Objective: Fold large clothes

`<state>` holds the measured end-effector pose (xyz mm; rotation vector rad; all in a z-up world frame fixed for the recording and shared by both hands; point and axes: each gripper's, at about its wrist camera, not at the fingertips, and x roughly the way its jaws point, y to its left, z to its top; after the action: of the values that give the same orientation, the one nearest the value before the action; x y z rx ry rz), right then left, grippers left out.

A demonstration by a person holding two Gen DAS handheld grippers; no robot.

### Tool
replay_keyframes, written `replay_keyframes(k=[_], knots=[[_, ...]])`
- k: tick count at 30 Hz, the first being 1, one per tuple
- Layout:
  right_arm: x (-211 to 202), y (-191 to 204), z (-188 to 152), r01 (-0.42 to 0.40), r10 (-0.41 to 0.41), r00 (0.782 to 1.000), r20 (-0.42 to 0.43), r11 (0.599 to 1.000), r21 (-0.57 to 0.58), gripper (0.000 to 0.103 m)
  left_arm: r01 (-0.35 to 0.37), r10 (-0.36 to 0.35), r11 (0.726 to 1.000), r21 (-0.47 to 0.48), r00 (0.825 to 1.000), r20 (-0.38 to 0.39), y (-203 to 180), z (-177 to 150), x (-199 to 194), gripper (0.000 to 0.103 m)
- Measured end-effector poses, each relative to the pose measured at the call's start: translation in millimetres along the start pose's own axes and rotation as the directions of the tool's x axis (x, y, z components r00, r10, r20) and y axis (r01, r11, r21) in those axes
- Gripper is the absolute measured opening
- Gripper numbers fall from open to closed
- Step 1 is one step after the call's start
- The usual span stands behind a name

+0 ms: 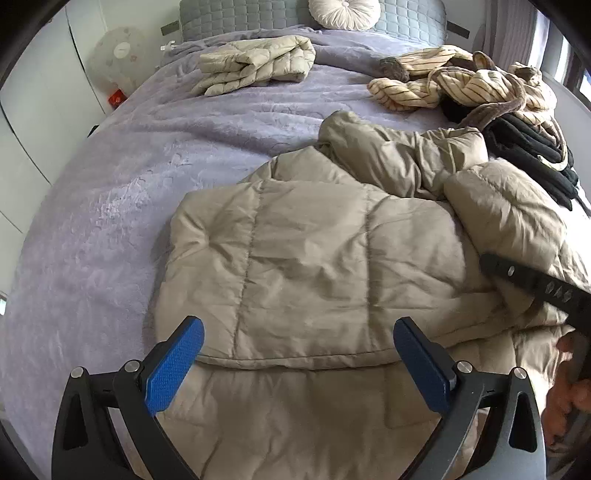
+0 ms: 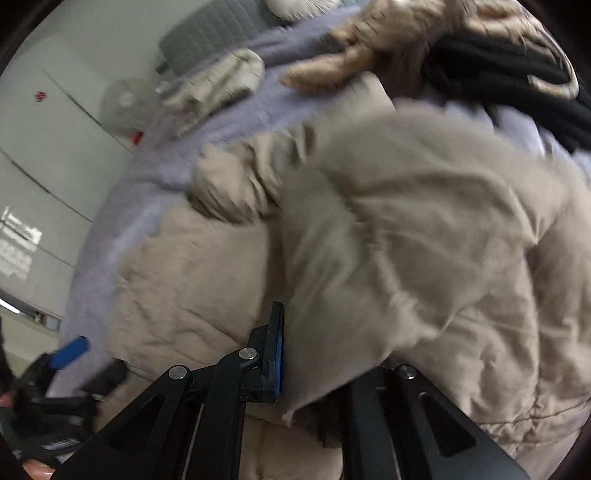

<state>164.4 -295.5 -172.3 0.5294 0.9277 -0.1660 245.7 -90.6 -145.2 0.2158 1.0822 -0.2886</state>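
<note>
- Two grippers are at work over the bed [image 1: 92, 206], and the big beige puffer jacket [image 1: 314, 258] is the landmark for all that follows.
- Your left gripper [image 1: 299, 354] hovers above the jacket's near hem, its blue fingers [image 1: 175, 363] spread wide with nothing between them.
- Your right gripper [image 2: 314, 350] has its fingers nearly together, pinched on a thick fold of the jacket; the cloth bulges up over the right side in the blurred right wrist view.
- From the left wrist view, that same gripper shows as a dark bar lying across the jacket's right part, with your hand [image 1: 569, 387] at the frame's lower right edge.
- The jacket lies on the near half of the bed, its left edge folded to a rounded, fairly straight line, its right side rumpled with a sleeve [image 1: 391, 155] bunched up beyond it.
- Left of the jacket the purple bedspread runs bare to the bed's left edge: that is your widest open room.
- Beyond the jacket, towards the headboard, more bare spread separates it from a folded pale quilted garment [image 1: 255, 62].
- Beyond and to the right of the jacket sits a heap of cream striped clothing [image 1: 461, 83], with black garments [image 1: 532, 155] just beside the jacket's bunched sleeve, close to the bed's right edge; room there is tight.
- Farthest from the jacket, grey pillows [image 1: 221, 18] and a round cushion [image 1: 343, 13] line the head of the bed.
- Past the bed's left edge stand a white wall and a fan [image 1: 118, 55].
</note>
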Motion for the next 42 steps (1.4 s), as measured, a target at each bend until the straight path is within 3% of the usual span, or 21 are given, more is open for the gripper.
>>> replay_keyframes(k=[4,6,7,8,9,13,16,17,18,19,21,24,26,28,30,31,32,34,36,39,42], knots=[[-1,-7,-4,0.018,-0.016,0.999,-0.040,0.999,0.049,0.014,0.015,-0.015,1.000,-0.010,1.000,-0.012,1,-1,7,0.103],[-15,-6,-1,0.006,-0.003,0.999,-0.043,0.998,0.063,0.039,0.033,-0.034,0.999,-0.020,0.999,-0.021,0,-2,10,0.103],[-23,-1,1,-0.006,0.008,0.999,-0.036,0.998,0.066,0.062,0.037,-0.038,0.999,-0.022,0.999,-0.023,0,-2,10,0.103],[-32,0,2,-0.018,0.019,1.000,-0.023,0.997,0.069,0.074,0.044,-0.044,0.999,-0.022,0.999,-0.024,-1,-2,11,0.103],[-45,-4,2,-0.011,0.011,1.000,0.000,0.997,0.077,0.075,0.048,-0.049,0.999,-0.022,0.999,-0.022,0,-2,10,0.103],[-72,-26,5,-0.041,0.034,0.999,0.042,0.981,0.187,0.075,0.061,-0.062,0.998,-0.032,0.998,-0.021,5,0,10,0.103],[-74,-60,10,-0.074,0.059,0.997,0.055,0.941,0.330,0.071,0.083,-0.086,0.995,-0.059,0.995,-0.049,12,1,18,0.103],[-72,-68,13,-0.100,0.080,0.994,0.068,0.923,0.371,0.062,0.110,-0.114,0.991,-0.081,0.992,-0.057,16,1,20,0.103],[-70,-74,17,-0.126,0.102,0.991,0.080,0.908,0.401,0.033,0.144,-0.151,0.984,-0.105,0.987,-0.059,21,1,21,0.103],[-65,-73,21,-0.132,0.107,0.991,0.084,0.901,0.414,0.012,0.167,-0.174,0.979,-0.119,0.983,-0.056,25,1,21,0.103],[-63,-61,30,-0.161,0.126,0.985,0.115,0.908,0.386,0.012,0.232,-0.241,0.960,-0.157,0.970,-0.037,37,2,19,0.103],[-58,-15,40,-0.163,0.141,0.984,0.111,0.962,0.221,0.012,0.344,-0.349,0.915,-0.211,0.937,0.011,58,7,14,0.103],[-49,29,39,-0.169,0.165,0.984,0.063,0.984,0.063,0.012,0.405,-0.409,0.881,-0.244,0.912,0.034,71,10,14,0.103],[-37,64,32,-0.155,0.156,0.988,0.000,0.986,-0.055,0.016,0.448,-0.454,0.851,-0.273,0.890,0.047,81,12,15,0.103],[-22,90,20,-0.124,0.116,0.991,-0.066,0.983,-0.135,0.022,0.508,-0.517,0.807,-0.301,0.854,0.057,88,14,18,0.103],[-16,95,15,-0.124,0.110,0.989,-0.096,0.981,-0.148,0.041,0.546,-0.559,0.777,-0.315,0.828,0.056,90,15,21,0.103],[-12,97,10,-0.134,0.117,0.986,-0.120,0.980,-0.146,0.058,0.598,-0.621,0.727,-0.336,0.782,0.048,90,16,27,0.103],[-12,93,3,-0.157,0.139,0.980,-0.139,0.980,-0.124,0.067,0.647,-0.682,0.672,-0.359,0.730,0.038,86,17,33,0.103],[-20,82,-2,-0.145,0.129,0.981,-0.147,0.984,-0.101,0.067,0.683,-0.723,0.637,-0.358,0.690,0.032,77,18,38,0.103],[-37,56,-9,-0.143,0.133,0.978,-0.160,0.988,-0.053,0.067,0.700,-0.750,0.618,-0.359,0.662,0.000,58,22,48,0.103],[-60,16,-21,-0.102,0.102,0.980,-0.168,0.995,0.008,0.067,0.688,-0.743,0.637,-0.347,0.668,-0.040,38,28,59,0.103]])
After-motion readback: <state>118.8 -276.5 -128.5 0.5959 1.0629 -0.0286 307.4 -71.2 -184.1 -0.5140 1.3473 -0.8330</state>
